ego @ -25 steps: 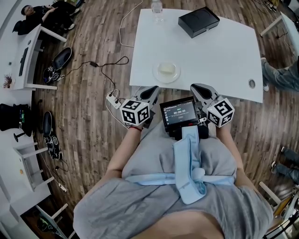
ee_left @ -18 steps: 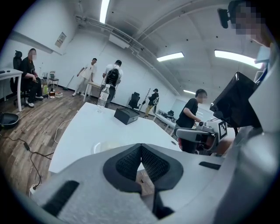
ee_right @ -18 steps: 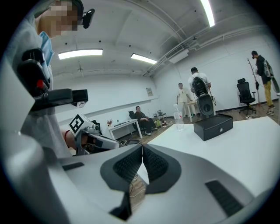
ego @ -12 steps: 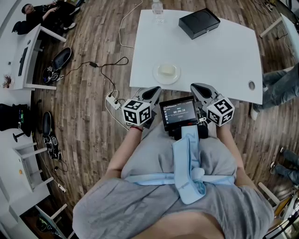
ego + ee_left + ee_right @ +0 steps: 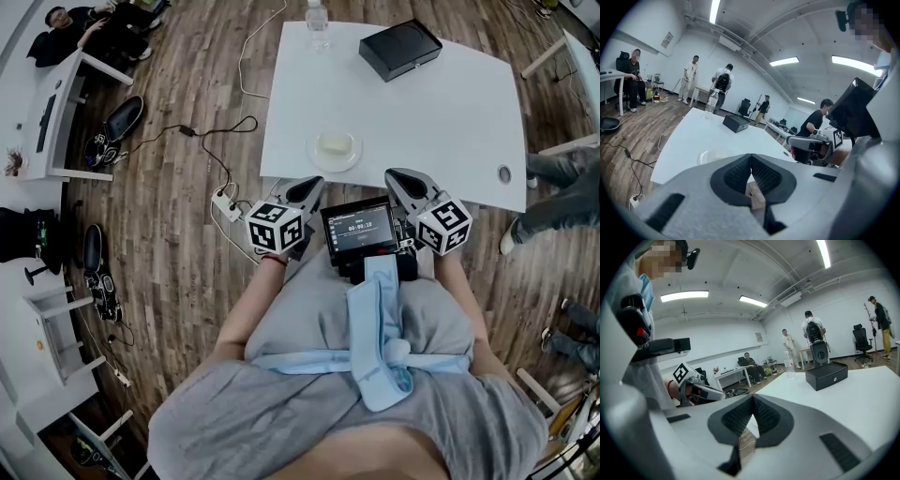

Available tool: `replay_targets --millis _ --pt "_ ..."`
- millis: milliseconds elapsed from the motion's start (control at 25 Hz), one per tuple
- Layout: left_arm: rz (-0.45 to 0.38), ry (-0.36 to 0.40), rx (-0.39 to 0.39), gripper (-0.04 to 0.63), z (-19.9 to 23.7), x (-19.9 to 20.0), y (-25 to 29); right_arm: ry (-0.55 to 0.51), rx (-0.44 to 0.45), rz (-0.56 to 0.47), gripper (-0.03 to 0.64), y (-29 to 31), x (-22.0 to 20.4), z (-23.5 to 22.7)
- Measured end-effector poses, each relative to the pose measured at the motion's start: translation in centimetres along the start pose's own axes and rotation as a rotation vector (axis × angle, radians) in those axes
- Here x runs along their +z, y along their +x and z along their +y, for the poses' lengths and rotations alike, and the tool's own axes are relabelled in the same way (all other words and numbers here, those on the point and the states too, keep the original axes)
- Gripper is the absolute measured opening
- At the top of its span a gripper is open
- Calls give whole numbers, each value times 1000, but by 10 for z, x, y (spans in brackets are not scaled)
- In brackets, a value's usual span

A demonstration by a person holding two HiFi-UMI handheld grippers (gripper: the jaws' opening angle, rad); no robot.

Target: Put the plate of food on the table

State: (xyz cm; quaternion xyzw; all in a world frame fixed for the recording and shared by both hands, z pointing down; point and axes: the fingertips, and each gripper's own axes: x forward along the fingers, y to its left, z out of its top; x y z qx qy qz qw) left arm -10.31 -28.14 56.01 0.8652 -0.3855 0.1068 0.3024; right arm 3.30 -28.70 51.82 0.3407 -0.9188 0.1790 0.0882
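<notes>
One white counter (image 5: 422,112) with one black box (image 5: 400,47) at its far side. Two grippers, left gripper (image 5: 307,187) and right gripper (image 5: 401,180), hang just off the near edge, jaws on both clenched with nothing between them. One plate of food (image 5: 335,148) sits on the counter near that edge, the food only a pale lump I can't identify; one bottle (image 5: 317,13) at the far edge, top cut off by the frame.

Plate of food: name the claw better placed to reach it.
Left, likely. The plate lies nearer the left claw, almost straight ahead of it; the right claw sits farther aside. Both shut.
</notes>
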Motion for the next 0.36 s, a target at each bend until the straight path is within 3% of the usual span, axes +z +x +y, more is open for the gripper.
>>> replay_targets --millis 360 --pt "2 -9 6 20 3 -1 0 9 -14 -8 29 -3 0 -6"
